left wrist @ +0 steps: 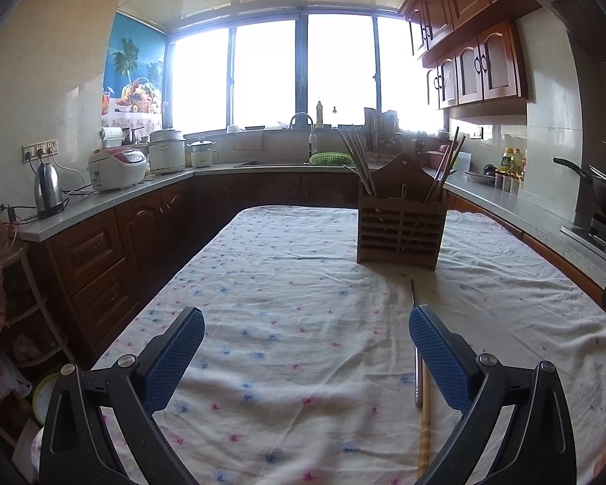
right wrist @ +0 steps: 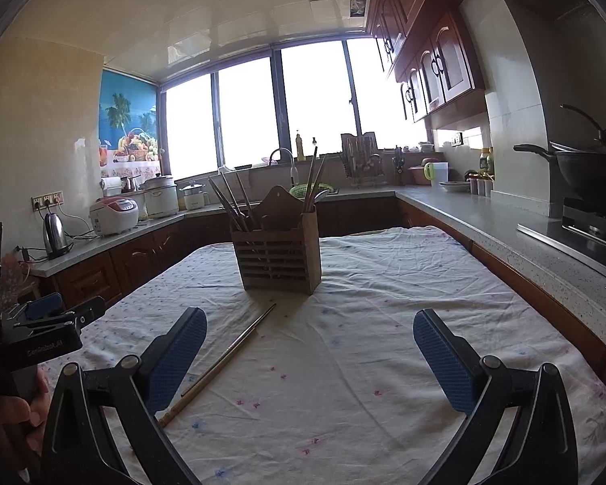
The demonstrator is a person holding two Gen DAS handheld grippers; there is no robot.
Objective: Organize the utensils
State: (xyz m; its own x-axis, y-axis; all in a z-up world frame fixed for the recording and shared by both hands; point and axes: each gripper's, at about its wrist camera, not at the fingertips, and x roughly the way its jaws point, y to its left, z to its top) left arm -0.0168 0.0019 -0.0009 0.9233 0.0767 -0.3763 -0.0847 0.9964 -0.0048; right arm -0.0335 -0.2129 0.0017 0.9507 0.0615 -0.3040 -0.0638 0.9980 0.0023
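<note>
A slatted wooden utensil holder point(left wrist: 400, 224) point(right wrist: 278, 254) stands upright on the cloth-covered table, with chopsticks point(left wrist: 357, 157) point(right wrist: 232, 206) sticking out of both its sides. On the cloth in front of it lie two loose chopsticks, a metal one point(left wrist: 415, 347) point(right wrist: 248, 333) and a wooden one point(left wrist: 425, 424) point(right wrist: 194, 394), side by side. My left gripper point(left wrist: 306, 343) is open and holds nothing; the loose pair lies by its right finger point(left wrist: 438, 353). My right gripper point(right wrist: 310, 349) is open and holds nothing; the pair lies by its left finger point(right wrist: 177, 359).
The table's floral cloth point(left wrist: 283, 283) point(right wrist: 384, 303) is bordered by dark kitchen counters. A kettle point(left wrist: 48, 190) and rice cookers point(left wrist: 117, 167) stand on the left counter, a wok point(right wrist: 586, 169) on the stove at right. The left gripper's body point(right wrist: 48, 331) shows at the right view's left edge.
</note>
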